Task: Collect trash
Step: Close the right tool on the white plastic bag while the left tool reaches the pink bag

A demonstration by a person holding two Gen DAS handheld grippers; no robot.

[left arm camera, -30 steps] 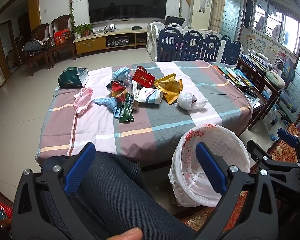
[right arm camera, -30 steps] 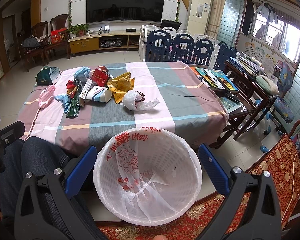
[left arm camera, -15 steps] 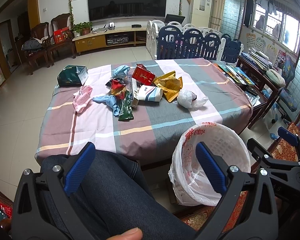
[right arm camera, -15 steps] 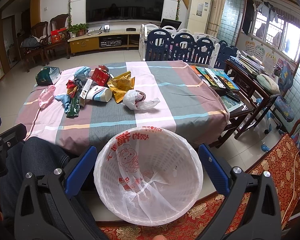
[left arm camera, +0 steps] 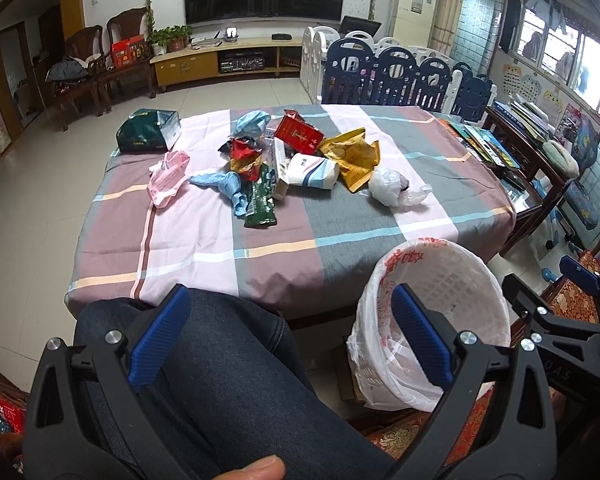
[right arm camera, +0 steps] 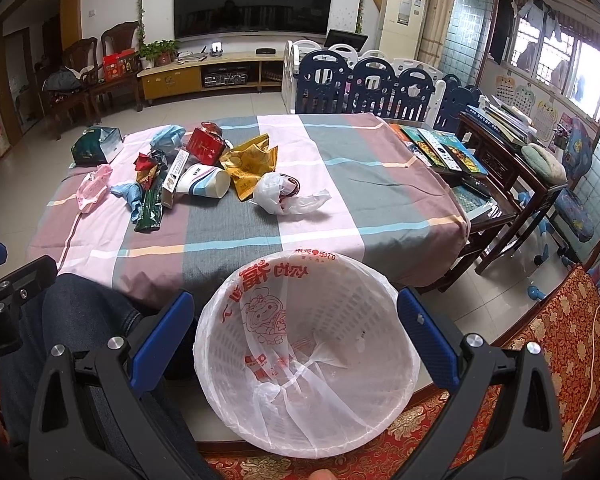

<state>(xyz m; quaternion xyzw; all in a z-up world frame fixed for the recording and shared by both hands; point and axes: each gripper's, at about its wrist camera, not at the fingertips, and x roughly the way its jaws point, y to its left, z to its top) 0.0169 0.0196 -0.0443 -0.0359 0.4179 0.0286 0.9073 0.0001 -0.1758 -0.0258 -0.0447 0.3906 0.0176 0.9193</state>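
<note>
Left wrist view: the left tongs [left arm camera: 288,336] hang spread wide and empty above a denim-clad leg [left arm camera: 228,376]. The trash pile [left arm camera: 276,160] lies well ahead on the checked counter [left arm camera: 340,240].

Right wrist view: the right tongs [right arm camera: 292,330], spread and empty, straddle the bag-lined wastebasket [right arm camera: 308,356]; the trash pile [right arm camera: 204,168] lies far ahead, to the left.

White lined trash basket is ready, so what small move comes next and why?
Probably reach the open right gripper forward to the crumpled white plastic bag: it lies nearest on the striped tablecloth, and the white lined trash basket holds no trash yet.
</note>
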